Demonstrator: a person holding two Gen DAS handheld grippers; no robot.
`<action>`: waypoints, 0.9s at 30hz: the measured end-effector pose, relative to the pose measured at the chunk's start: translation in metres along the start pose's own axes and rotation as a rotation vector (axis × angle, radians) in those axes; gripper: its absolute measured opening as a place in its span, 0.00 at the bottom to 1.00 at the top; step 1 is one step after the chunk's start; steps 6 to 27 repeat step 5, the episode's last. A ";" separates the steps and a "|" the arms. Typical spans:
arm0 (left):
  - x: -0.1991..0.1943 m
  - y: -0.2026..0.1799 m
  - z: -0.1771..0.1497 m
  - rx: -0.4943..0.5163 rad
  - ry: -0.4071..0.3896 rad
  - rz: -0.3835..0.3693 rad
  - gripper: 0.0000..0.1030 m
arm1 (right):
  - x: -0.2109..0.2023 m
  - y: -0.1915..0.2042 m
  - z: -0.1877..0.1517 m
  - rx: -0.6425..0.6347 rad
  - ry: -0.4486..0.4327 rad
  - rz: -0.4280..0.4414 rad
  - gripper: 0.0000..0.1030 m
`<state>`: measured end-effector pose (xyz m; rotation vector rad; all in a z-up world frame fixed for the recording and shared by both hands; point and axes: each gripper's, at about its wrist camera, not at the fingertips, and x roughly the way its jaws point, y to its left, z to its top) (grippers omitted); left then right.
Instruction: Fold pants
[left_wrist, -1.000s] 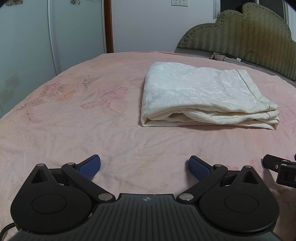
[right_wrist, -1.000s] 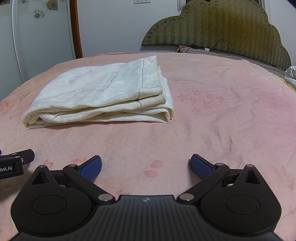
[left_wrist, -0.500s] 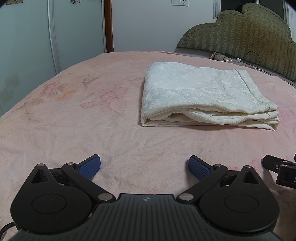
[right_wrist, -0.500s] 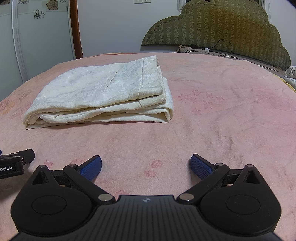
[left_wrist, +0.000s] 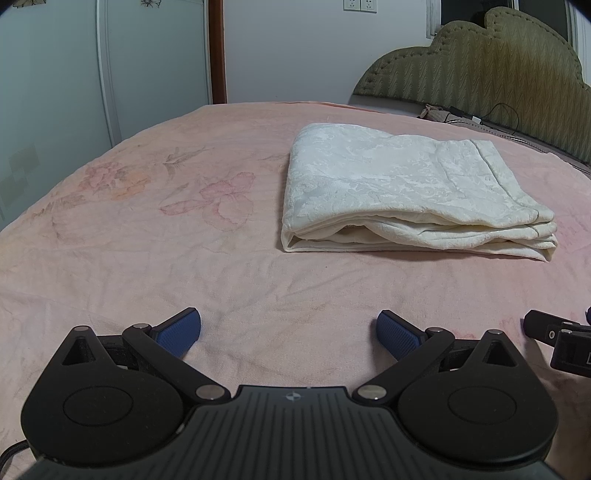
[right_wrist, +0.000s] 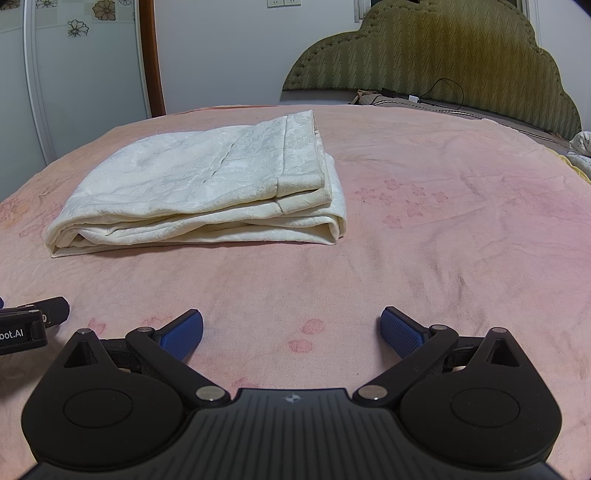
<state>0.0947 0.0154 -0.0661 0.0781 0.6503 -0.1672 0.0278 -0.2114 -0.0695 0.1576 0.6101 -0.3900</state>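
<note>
Cream-white pants (left_wrist: 410, 192), folded into a flat, layered rectangle, lying on a pink bedspread (left_wrist: 147, 258) printed with faded flowers. Seen from the left wrist view: bundle ahead and to the right, well apart from the left gripper (left_wrist: 290, 334), whose blue-padded fingers (left_wrist: 177, 330) sit spread wide and empty just above the bedspread. Seen from the right wrist view: same pants (right_wrist: 207, 188) ahead and to the left, folded edges stacked toward the camera, hem band along the right side. Right gripper (right_wrist: 291, 332) likewise spread wide, pinching nothing, low over the bedspread, apart from the cloth. Part of each gripper poking in at the edge of the other's view. Behind the bed: olive-green padded headboard (right_wrist: 424, 55) with scalloped top, a dark cable (right_wrist: 443, 94) at its base, pale wall, wardrobe doors (right_wrist: 85, 59) with flower decals.
</note>
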 end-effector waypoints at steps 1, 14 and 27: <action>0.000 0.001 0.000 -0.003 -0.001 -0.003 1.00 | 0.000 0.000 0.000 0.000 0.000 0.000 1.00; -0.001 0.002 0.000 -0.010 -0.002 -0.007 1.00 | 0.000 0.000 0.000 0.000 0.000 0.000 1.00; -0.001 0.002 0.000 -0.010 -0.002 -0.007 1.00 | 0.000 0.000 0.000 0.000 0.000 0.000 1.00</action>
